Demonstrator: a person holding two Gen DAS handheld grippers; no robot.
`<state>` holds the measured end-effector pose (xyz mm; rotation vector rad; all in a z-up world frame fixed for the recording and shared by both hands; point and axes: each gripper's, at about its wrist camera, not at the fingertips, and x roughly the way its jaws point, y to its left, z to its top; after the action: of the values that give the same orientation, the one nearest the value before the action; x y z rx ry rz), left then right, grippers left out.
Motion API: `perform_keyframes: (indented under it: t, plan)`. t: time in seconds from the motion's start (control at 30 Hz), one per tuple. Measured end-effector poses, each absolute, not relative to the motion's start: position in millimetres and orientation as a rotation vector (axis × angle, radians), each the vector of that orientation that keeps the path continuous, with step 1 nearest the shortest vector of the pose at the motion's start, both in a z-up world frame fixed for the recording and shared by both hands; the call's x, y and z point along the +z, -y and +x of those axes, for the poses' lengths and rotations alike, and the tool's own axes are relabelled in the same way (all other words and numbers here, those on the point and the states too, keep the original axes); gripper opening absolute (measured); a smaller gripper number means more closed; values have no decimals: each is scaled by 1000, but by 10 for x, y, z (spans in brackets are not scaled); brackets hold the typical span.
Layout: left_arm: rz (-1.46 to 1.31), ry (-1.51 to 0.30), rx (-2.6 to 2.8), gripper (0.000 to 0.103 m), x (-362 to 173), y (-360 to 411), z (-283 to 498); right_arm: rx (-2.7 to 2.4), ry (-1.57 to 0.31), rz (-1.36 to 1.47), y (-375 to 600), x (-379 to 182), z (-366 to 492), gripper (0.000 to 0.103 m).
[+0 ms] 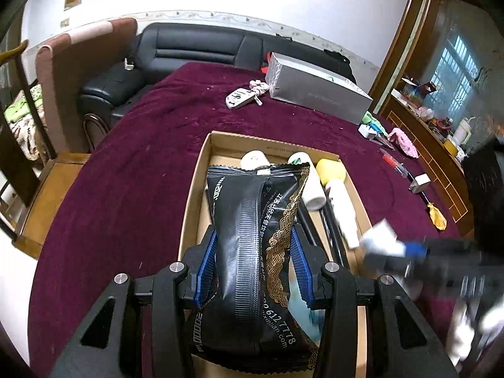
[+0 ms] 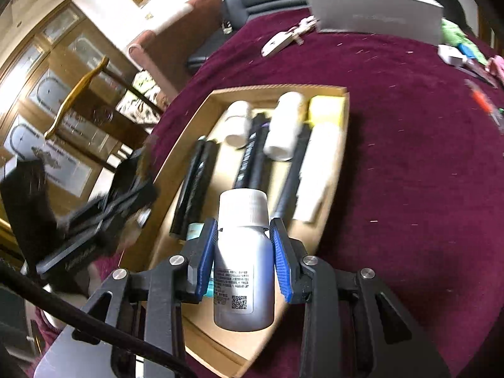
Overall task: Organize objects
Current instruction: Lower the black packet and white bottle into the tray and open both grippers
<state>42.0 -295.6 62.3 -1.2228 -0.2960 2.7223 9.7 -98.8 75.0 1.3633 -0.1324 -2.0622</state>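
Hanging over the cardboard box, a black snack packet is clamped in the left tongs, their blue pads pressed into its sides. The right tongs are clamped on a small white bottle, cap pointing away, held above the near end of the same box.

Inside the box the sorting looks well underway. Two white bottles lie on their sides toward the far wall, a yellow item sits in the far corner, a long white tube runs along one side, and several dark pens lie lengthwise between them. There is bare cardboard left near the front, which I would judge to be where the packet and the bottle are headed.

Out on the maroon-covered bench plenty is left loose: a white key fob with a pink charm beside a silver carton, and along the right edge a scatter of small things, among them a red pen, a pink cloth and a small white cube. By my reckoning the job is partway through, with the two held items not yet set down.
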Motion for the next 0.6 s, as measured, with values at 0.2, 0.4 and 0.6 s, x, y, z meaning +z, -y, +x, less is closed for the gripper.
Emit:
perform_keyframes:
  t: [0.2, 0.4, 0.6]
  plan:
    - [-1323, 354, 2677, 39, 537, 3012, 16, -2029, 110, 1390, 1251, 652, 65, 32]
    - [-1445, 431, 2625, 39, 350, 3094, -357, -2029, 128, 1381, 1462, 643, -131, 32]
    - [-1447, 457, 2611, 40, 326, 3087, -455, -2039, 131, 1380, 1684, 551, -321, 32]
